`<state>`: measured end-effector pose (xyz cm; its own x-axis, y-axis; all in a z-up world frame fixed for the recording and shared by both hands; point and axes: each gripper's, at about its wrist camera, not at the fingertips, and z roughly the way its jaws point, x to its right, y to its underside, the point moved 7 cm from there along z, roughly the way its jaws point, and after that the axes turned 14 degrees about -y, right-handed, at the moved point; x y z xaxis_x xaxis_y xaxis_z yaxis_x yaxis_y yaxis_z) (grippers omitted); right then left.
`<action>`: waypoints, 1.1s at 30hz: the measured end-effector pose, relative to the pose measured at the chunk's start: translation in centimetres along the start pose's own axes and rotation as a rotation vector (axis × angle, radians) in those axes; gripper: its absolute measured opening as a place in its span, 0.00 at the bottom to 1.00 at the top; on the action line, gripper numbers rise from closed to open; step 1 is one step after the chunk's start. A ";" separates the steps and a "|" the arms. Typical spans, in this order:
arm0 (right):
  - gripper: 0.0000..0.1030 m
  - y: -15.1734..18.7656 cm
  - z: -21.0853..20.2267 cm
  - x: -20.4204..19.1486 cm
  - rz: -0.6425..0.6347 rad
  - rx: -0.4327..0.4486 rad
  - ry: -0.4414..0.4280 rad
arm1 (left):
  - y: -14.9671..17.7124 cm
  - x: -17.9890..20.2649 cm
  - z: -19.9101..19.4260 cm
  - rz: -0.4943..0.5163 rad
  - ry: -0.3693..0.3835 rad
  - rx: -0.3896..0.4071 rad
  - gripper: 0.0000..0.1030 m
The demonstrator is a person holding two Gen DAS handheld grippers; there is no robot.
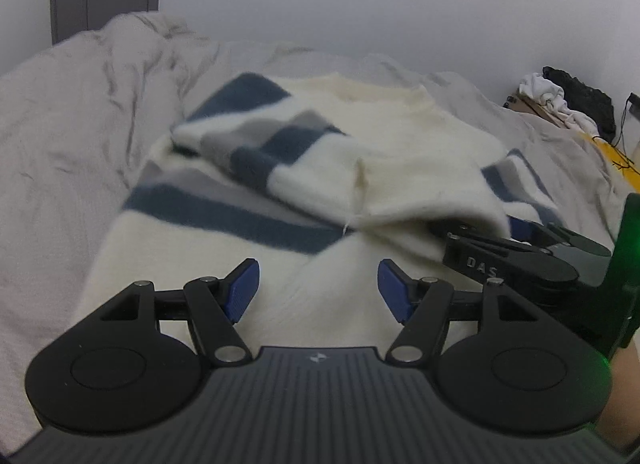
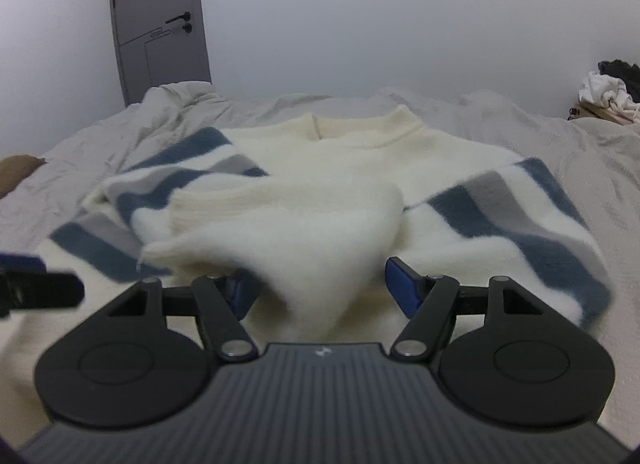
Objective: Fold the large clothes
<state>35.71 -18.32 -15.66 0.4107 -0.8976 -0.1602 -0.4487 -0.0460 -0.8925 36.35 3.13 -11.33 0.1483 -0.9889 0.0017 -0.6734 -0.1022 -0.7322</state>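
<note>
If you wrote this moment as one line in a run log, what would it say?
sweater: on bed, left sleeve folded across | left claw: open, empty | right claw: open, loose fold of sweater between pads

Left gripper (image 1: 319, 290) and right gripper (image 2: 317, 286) both point downward, jaws spread apart, side by side.

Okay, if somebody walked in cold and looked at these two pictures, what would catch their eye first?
First, the cream sweater with blue and grey stripes, spread across the rumpled grey bed, one sleeve folded over its chest. Next, the black tongs with blue pads in the foreground: the left tongs stand open above the hem, while the right tongs are open with a loose flap of the sweater lying between them. Behind, a grey door breaks the plain wall.
</note>
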 end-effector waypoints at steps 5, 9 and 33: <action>0.67 0.0 0.5 0.4 0.006 0.021 0.024 | 0.6 0.4 1.4 0.006 0.011 -0.024 0.69; 0.65 -1.1 -0.3 1.7 0.065 0.084 0.064 | 1.0 0.4 1.5 0.014 -0.001 -0.026 0.69; 0.66 1.8 -9.7 10.8 0.515 0.118 0.210 | -0.5 -4.8 0.1 -0.224 0.014 -0.057 0.69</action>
<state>31.63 -32.32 -14.88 -0.0102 -0.8597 -0.5108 -0.4529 0.4594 -0.7641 36.07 7.97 -11.03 0.2887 -0.9423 0.1692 -0.6651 -0.3245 -0.6725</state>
